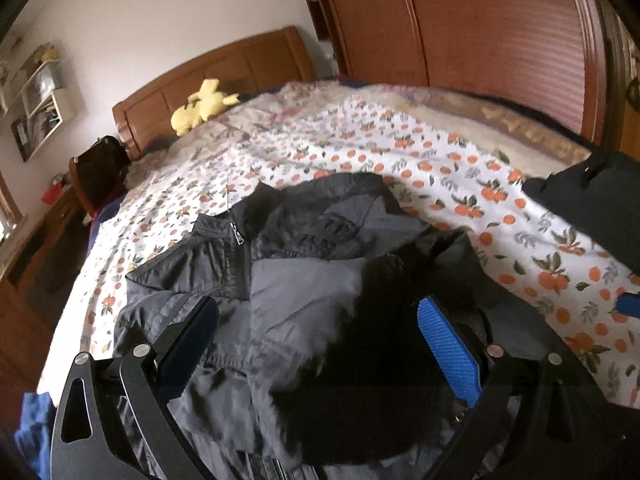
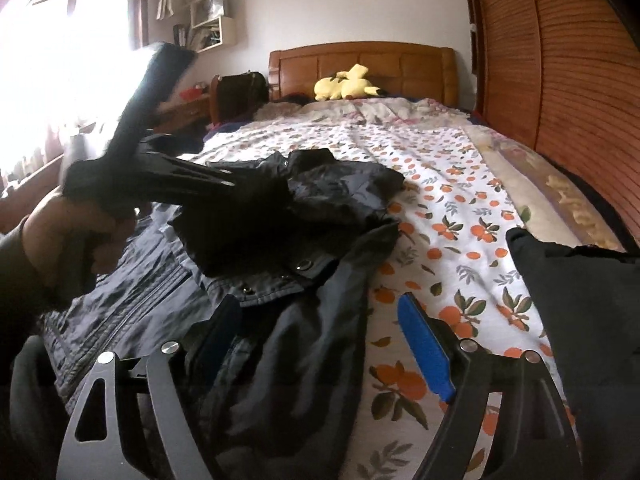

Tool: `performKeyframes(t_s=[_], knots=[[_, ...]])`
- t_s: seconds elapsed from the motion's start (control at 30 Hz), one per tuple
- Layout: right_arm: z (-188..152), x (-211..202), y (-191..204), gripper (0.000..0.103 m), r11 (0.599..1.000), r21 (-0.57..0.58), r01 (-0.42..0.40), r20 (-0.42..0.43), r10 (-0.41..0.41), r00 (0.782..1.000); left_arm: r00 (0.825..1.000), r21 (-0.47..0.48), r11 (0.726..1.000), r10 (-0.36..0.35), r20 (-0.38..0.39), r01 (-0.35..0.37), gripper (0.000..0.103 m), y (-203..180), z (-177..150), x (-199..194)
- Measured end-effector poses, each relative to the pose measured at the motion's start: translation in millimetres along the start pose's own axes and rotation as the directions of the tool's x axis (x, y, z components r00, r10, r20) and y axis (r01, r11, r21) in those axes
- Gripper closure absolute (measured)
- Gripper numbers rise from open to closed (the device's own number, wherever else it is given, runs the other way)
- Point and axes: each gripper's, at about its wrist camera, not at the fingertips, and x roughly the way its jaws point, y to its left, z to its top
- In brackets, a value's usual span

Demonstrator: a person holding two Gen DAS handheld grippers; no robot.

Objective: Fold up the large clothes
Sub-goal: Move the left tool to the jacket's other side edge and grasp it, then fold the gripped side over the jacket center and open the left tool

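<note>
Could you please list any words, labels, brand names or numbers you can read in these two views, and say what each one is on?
None can be read.
Dark jacket: zipper and snaps, no legible label.
Wall shelf: contents too small and blurred to read.
Floral bedsheet: fruit pattern only.

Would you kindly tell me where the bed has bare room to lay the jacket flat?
Bare sheet lies between the dark jacket and the yellow plush, and right of the jacket up to the black garment. The near left side is crowded.
</note>
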Motion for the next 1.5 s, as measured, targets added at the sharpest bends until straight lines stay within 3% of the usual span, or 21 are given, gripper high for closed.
performKeyframes(t_s=[0.2, 0.23, 0.3, 0.33, 0.37, 0.43, 0.67, 1.1, 1.5], knots=[[2.8, -3.1, -3.0, 0.024, 1.000, 0.007, -0.002, 0.009, 0.002, 1.000, 0.996, 0.068, 0.997, 0.030, -0.078, -0.025, 0.022, -10.7, 11.3, 25.7], [3.4, -3.0, -2.0, 0.024, 1.000, 0.006, -0.002, 0.012, 0.002, 1.000, 0.995, 0.078, 0.997, 0.033, -0.093, -0.026, 0.033, -11.2, 10.8, 30.5], [4.8, -2.2, 0.4, 0.024, 1.000, 0.002, -0.004, 0.015, 0.004, 1.000, 0.991, 0.088, 0.996, 0.036, -0.128, -0.024, 0.065, -8.2, 8.8, 39.2], [5.2, -1.6, 1.8, 0.024, 1.000, -0.002, -0.004, 0.015, 0.005, 1.000, 0.988, 0.087, 0.996, 0.048, -0.146, -0.035, 0.092, -4.8, 7.6, 42.5], [6.1, -0.2, 4.1, 0.024, 1.000, -0.008, -0.004, 0.014, 0.004, 1.000, 0.987, 0.073, 0.997, 0.050, -0.153, -0.040, 0.096, 2.4, 5.5, 42.7], [8.6, 1.9, 8.5, 0.024, 1.000, -0.017, -0.003, 0.015, 0.003, 1.000, 0.992, 0.049, 0.999, 0.030, -0.119, -0.025, 0.098, 15.3, 1.4, 32.6], [18.9, 11.9, 29.4, 0.024, 0.999, -0.038, -0.006, 0.022, 0.007, 1.000, 0.998, -0.049, 0.997, 0.061, -0.016, -0.061, 0.099, 75.2, -24.1, -20.7], [28.1, 58.6, 84.1, 0.024, 0.996, -0.093, -0.016, -0.023, 0.014, 1.000, 0.996, -0.166, 0.982, 0.092, -0.002, -0.091, 0.097, 160.0, -100.9, -32.8], [37.8, 90.9, 116.9, 0.024, 0.992, -0.115, -0.049, -0.048, 0.044, 0.998, 0.997, -0.217, 0.974, 0.070, 0.036, -0.061, 0.095, 180.9, -142.8, -58.1]])
